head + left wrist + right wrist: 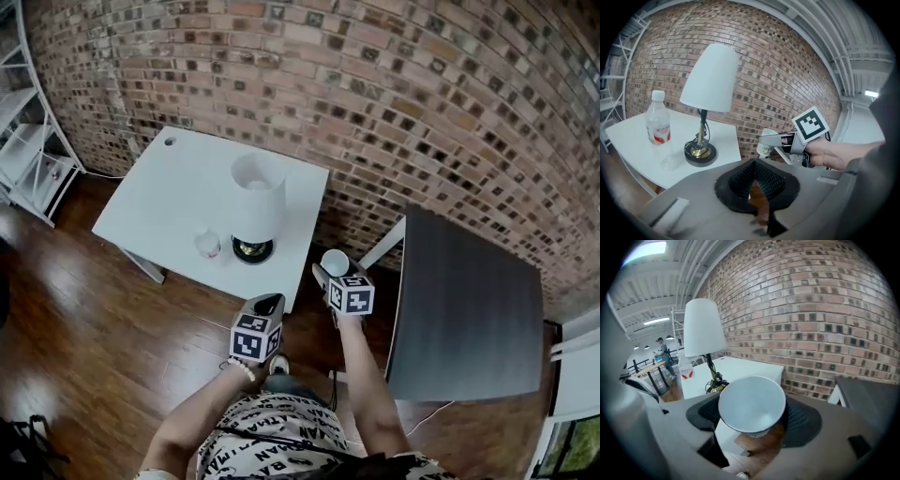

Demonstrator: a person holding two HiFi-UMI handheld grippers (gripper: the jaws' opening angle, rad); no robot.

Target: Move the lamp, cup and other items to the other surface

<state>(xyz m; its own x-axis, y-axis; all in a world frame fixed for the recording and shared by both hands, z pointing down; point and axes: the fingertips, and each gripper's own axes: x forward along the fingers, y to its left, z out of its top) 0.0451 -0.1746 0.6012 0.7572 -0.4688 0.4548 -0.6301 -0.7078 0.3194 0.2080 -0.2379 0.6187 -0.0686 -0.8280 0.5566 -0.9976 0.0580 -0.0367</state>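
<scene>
A white paper cup (335, 260) hangs in the gap between the two tables, with my right gripper (331, 273) shut on it. In the right gripper view the cup (751, 403) sits between the black pads, its mouth facing the camera. The lamp (255, 202), with a white shade and a brass base, stands on the white table (169, 192). A clear bottle (207, 244) with a red label stands to its left. My left gripper (269, 304) hovers off the white table's near corner, its jaws closed tip to tip with nothing in them. The dark table (469, 309) is on the right.
A brick wall (394, 103) runs behind both tables. A white shelf unit (28, 159) stands at the far left. The floor (84, 328) is dark wood. The lamp's cord is coiled at its base (700, 152).
</scene>
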